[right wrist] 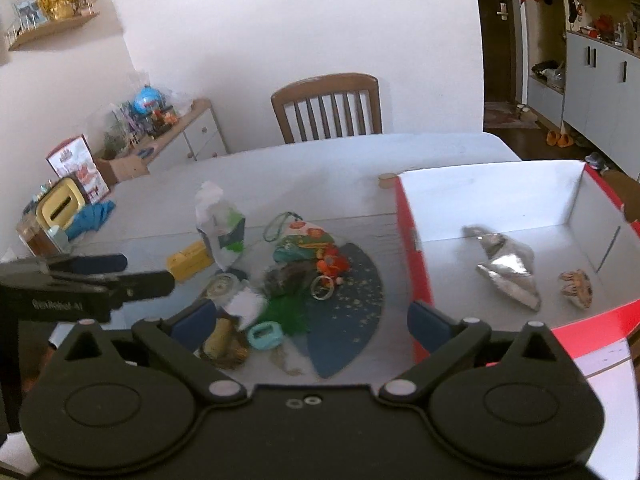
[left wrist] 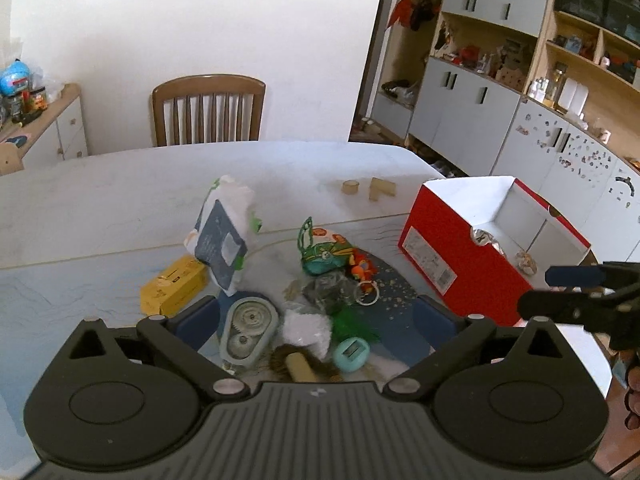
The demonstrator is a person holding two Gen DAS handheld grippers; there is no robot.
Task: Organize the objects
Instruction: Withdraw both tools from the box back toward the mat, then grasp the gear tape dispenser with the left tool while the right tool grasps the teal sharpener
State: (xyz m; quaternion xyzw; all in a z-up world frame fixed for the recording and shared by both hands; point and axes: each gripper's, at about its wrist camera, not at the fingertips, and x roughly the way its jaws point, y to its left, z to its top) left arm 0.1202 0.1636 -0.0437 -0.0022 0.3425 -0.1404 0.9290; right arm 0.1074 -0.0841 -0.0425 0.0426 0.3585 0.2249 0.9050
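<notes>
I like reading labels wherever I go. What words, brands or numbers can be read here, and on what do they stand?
"GenRobot-AI", roughly, faint: on the left hand-held gripper.
White label on the red box: print too small to read.
Yellow box: dark marks, blurred.
Tissue pack: panel text unreadable.
Pouch: pattern only, no words legible.
Red-and-white carton on the sideboard: pictures, unreadable.
</notes>
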